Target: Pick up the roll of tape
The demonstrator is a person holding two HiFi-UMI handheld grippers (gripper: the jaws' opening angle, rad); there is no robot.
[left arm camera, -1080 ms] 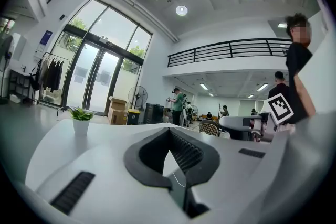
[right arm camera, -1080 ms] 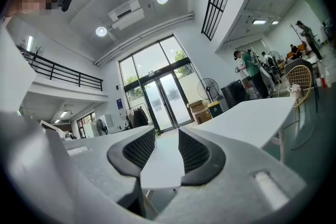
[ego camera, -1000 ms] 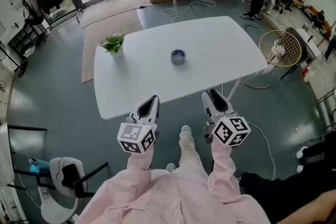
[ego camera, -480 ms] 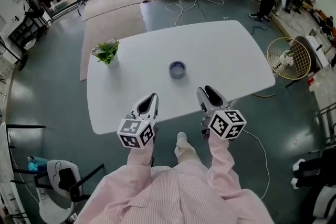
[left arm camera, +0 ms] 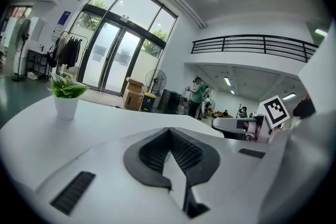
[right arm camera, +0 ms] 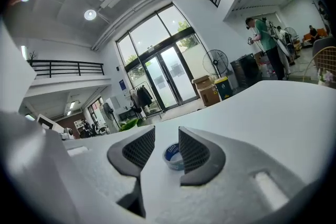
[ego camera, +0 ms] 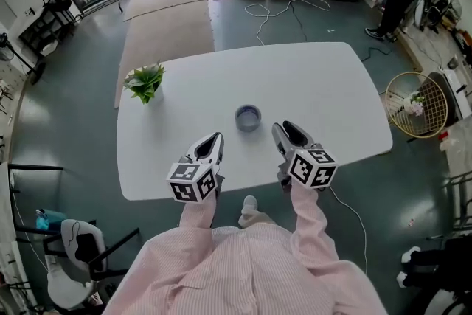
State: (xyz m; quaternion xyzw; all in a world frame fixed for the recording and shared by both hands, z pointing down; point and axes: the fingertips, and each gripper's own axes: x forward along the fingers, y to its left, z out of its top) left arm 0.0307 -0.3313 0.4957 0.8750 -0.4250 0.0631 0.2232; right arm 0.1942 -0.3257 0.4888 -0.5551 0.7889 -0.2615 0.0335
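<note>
— While the roll of tape [ego camera: 248, 116] sits centrally on the desk [ego camera: 324, 81], where are the grippers?
— The right gripper [ego camera: 285, 129] is near it, jaws narrowly apart and empty; the left gripper [ego camera: 213, 139] is pressed closed.

The table [ego camera: 317, 85] had a smooth white top with a soft, nearly matt sheen, and the roll of tape [ego camera: 248, 116] on it looked like glossy bluish plastic. My left gripper [ego camera: 214, 138] and right gripper [ego camera: 284, 127] had matt white plastic shells and black ribbed pads [right arm camera: 139, 149] that looked rubbery. My sleeves [ego camera: 243, 269] were pink, finely striped cloth, and the grey-green floor [ego camera: 66, 122] was polished and reflective.
</note>
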